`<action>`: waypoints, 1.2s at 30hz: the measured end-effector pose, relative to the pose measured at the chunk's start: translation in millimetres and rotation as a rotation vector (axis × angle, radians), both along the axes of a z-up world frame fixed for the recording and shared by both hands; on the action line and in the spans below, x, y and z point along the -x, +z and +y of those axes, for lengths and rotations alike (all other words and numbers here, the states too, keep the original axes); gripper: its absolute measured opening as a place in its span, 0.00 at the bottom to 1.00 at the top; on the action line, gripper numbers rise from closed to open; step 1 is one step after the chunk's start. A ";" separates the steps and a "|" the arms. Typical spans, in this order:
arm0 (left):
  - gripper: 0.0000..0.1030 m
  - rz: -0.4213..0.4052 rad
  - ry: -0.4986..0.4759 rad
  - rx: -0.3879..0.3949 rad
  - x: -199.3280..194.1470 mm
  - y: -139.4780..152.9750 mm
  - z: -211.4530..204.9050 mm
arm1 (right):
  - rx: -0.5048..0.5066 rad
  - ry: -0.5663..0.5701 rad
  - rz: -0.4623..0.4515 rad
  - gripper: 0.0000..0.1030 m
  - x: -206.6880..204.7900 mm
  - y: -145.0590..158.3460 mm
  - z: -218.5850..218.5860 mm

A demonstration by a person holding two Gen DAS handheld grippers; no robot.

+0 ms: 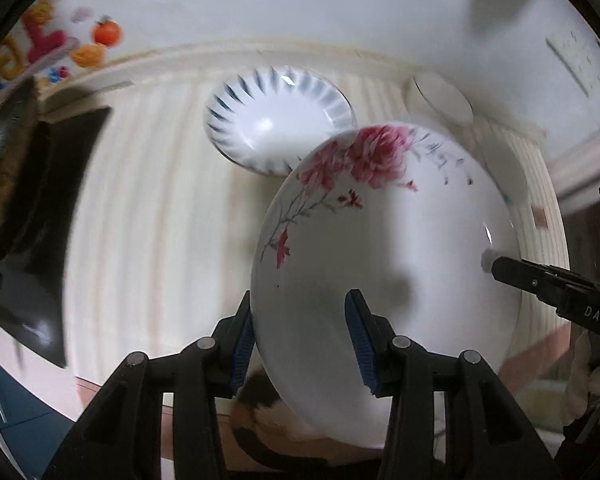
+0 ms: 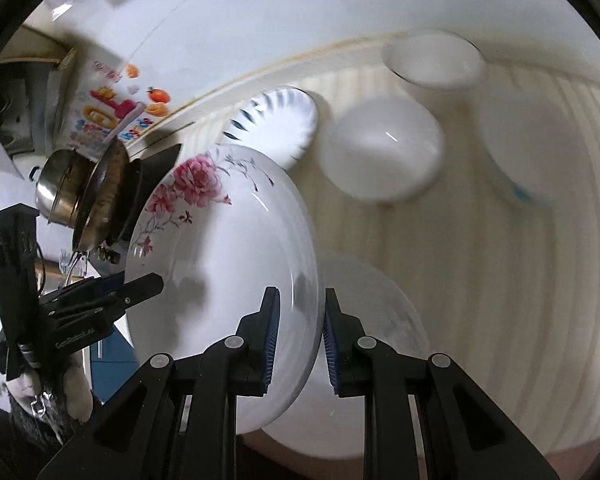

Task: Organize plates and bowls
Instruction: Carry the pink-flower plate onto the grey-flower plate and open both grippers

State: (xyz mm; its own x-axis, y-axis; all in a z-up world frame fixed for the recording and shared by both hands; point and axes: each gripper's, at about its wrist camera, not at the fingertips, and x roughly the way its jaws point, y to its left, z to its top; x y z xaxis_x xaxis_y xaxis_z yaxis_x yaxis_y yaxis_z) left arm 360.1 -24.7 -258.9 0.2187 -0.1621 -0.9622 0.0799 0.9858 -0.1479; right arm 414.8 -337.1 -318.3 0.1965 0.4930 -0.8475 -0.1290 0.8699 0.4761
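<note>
A large white plate with pink flowers (image 1: 384,248) is held tilted above the pale wooden table (image 1: 148,200). My left gripper (image 1: 300,340) is shut on its near rim. My right gripper (image 2: 300,340) is shut on its opposite rim; that plate also shows in the right wrist view (image 2: 224,264). The right gripper's finger shows in the left wrist view (image 1: 540,280), and the left gripper shows in the right wrist view (image 2: 112,292). A blue-striped fluted dish (image 1: 278,120) lies on the table behind the plate, also in the right wrist view (image 2: 278,122).
Several white bowls (image 2: 382,148) and a white plate (image 2: 376,336) stand on the table at the right. A black induction hob (image 1: 40,240) with a steel pot (image 2: 66,188) and pan sits at the left. A wall runs behind the table.
</note>
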 end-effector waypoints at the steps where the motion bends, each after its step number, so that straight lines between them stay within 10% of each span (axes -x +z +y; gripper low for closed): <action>1: 0.40 0.020 -0.021 -0.006 0.4 -8.2 -7.4 | 0.003 -0.008 0.010 0.22 5.2 -5.0 -6.9; 16: 0.40 0.163 -0.091 -0.145 9.7 -72.8 -37.4 | 0.006 -0.016 0.155 0.22 43.7 -85.9 -37.5; 36: 0.40 0.175 -0.140 -0.229 9.7 -106.6 -88.2 | 0.039 -0.015 0.184 0.22 44.5 -95.8 -39.5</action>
